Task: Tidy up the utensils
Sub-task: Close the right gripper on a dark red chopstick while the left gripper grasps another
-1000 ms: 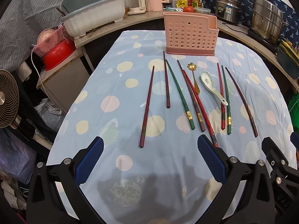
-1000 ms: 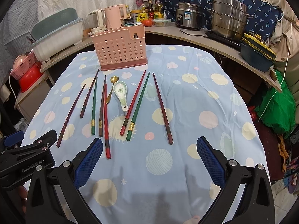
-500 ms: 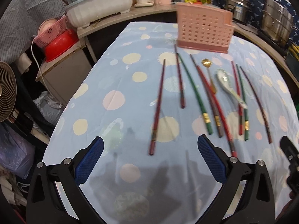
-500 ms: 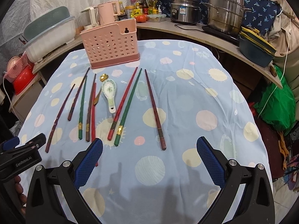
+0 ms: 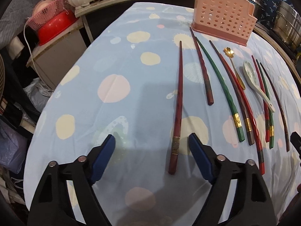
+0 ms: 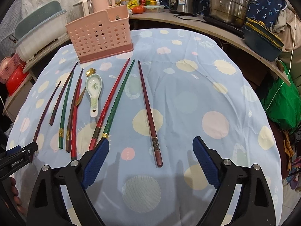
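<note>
Several red, green and brown chopsticks lie in a row on the dotted blue tablecloth (image 5: 116,86), with a white ceramic spoon (image 5: 253,77) and a small gold spoon (image 5: 234,66) among them. A pink perforated utensil holder (image 5: 223,21) stands upright at the far end; it also shows in the right wrist view (image 6: 100,35). My left gripper (image 5: 151,150) is open, its jaws on either side of the thick end of the leftmost dark red chopstick (image 5: 177,105). My right gripper (image 6: 150,153) is open, its jaws on either side of the thick end of the rightmost dark red chopstick (image 6: 148,111).
A curved wooden counter (image 6: 216,28) wraps the table's far side with steel pots (image 6: 227,3), a rice cooker (image 6: 183,0), a pink kettle and bottles. A white dish tub (image 6: 37,32) and red basin (image 5: 53,26) sit at the left. A green bag (image 6: 280,98) hangs right.
Both grippers have moved forward and down toward the table. The left one now straddles the leftmost chopstick's end, the right one the rightmost's. Both stay open and nothing has been picked up.
</note>
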A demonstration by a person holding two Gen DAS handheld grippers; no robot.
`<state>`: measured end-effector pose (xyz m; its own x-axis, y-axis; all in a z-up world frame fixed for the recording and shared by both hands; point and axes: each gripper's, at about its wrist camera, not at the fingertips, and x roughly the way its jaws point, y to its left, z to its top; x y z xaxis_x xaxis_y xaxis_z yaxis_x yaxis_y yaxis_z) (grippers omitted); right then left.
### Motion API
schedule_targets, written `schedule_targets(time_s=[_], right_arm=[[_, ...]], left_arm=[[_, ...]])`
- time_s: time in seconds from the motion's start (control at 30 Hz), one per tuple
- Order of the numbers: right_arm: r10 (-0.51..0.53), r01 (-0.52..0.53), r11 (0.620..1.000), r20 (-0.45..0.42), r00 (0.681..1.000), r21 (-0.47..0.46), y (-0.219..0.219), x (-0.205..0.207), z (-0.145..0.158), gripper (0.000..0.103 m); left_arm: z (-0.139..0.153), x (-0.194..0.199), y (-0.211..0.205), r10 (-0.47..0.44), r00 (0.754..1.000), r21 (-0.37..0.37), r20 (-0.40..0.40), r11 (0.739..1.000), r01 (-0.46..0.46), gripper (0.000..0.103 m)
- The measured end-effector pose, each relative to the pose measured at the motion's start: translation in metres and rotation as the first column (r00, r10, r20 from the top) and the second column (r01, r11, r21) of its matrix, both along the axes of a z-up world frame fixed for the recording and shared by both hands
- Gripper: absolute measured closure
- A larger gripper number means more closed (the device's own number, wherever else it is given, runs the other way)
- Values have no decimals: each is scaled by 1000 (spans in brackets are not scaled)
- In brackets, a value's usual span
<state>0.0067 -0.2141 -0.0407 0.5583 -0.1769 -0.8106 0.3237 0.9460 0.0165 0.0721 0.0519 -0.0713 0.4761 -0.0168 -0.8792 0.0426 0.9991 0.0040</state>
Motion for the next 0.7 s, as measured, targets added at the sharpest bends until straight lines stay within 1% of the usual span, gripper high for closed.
schedule_targets(time_s=[0.07, 0.13, 0.17, 0.23, 0.27, 0.33, 0.4, 0.53, 0.6, 0.7], right_arm=[[4, -4, 1000, -4, 1000, 7, -1, 2, -3, 22], [9, -9, 1000, -6, 1000, 14, -2, 5, -6, 27], [11, -11, 1000, -7, 1000, 19, -3, 6, -6, 28], [16, -16, 999, -6, 1000, 30, -4, 8, -7, 34], [19, -19, 999, -3, 1000, 33, -5, 9, -8, 35], [23, -23, 999, 1, 1000, 44, -7, 11, -8, 40], [24, -24, 998, -1, 1000, 60, -10, 13, -10, 44], [32, -32, 996, -2, 999, 81, -12, 14, -12, 51], [38, -37, 996, -3, 999, 83, -11, 14, -13, 54], [42, -40, 994, -11, 999, 99, -11, 13, -16, 57]], left_arm=[[1, -1, -2, -12, 1000, -1, 6, 1000, 12, 34], [2, -1, -5, -30, 1000, -14, 3, 999, 30, 45], [2, -2, -5, -35, 999, -22, 1, 999, 35, 47], [3, -3, -7, -47, 999, -35, -5, 998, 47, 56], [4, -5, -7, -52, 999, -41, -7, 998, 52, 58], [4, -7, -8, -61, 998, -56, -13, 997, 61, 68], [5, -8, -8, -69, 997, -69, -16, 995, 68, 75], [5, -9, -8, -83, 996, -76, -19, 994, 81, 90], [5, -10, -9, -96, 995, -85, -25, 992, 93, 95], [5, -13, -12, -108, 994, -86, -24, 991, 106, 95]])
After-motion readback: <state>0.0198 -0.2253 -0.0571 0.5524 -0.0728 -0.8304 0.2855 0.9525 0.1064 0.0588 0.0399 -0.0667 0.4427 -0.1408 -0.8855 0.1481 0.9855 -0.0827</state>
